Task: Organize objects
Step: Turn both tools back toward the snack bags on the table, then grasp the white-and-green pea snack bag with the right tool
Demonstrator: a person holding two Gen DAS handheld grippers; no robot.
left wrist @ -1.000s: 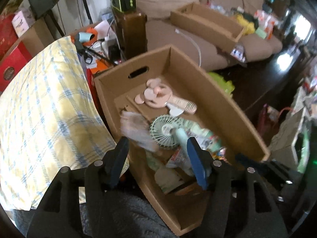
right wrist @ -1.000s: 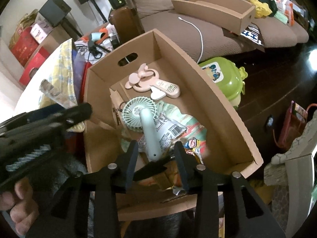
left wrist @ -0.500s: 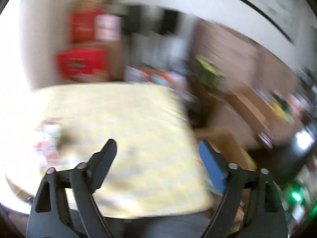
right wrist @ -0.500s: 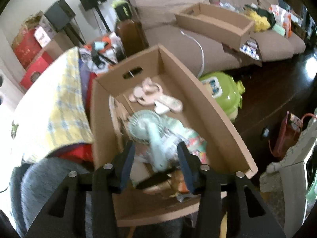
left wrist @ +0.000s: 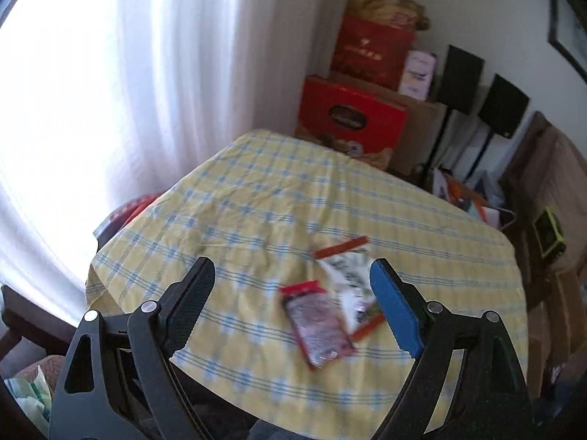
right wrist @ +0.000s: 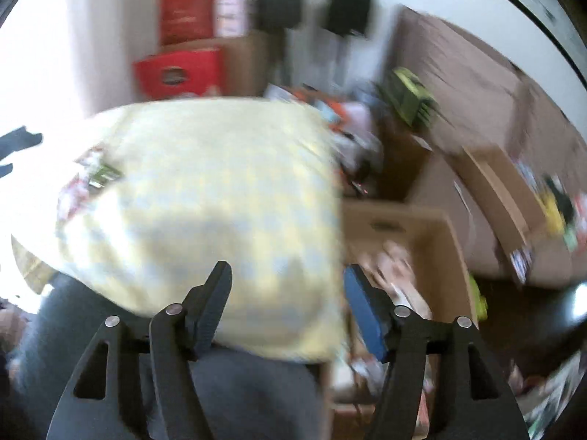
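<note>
Curtain [left wrist: 154,73] glare fills the left of your left wrist view, white and pleated. Your left gripper [left wrist: 290,289] hangs wide and empty over the yellow-and-blue checked tablecloth [left wrist: 256,198], wrinkled cotton. Between its fingers lie two flat packets, touching: a red-edged foil sachet [left wrist: 317,321] and a white printed packet [left wrist: 348,282]. Red gift boxes [left wrist: 352,117] and black speakers [left wrist: 502,104] stand behind. Only your right wrist view, badly blurred, shows the cardboard box [right wrist: 436,242] beside the table, its pink contents unclear. Your right gripper [right wrist: 286,308] is opening, nothing between the jaws, above the cloth's edge and a grey trouser leg [right wrist: 238,396].
</note>
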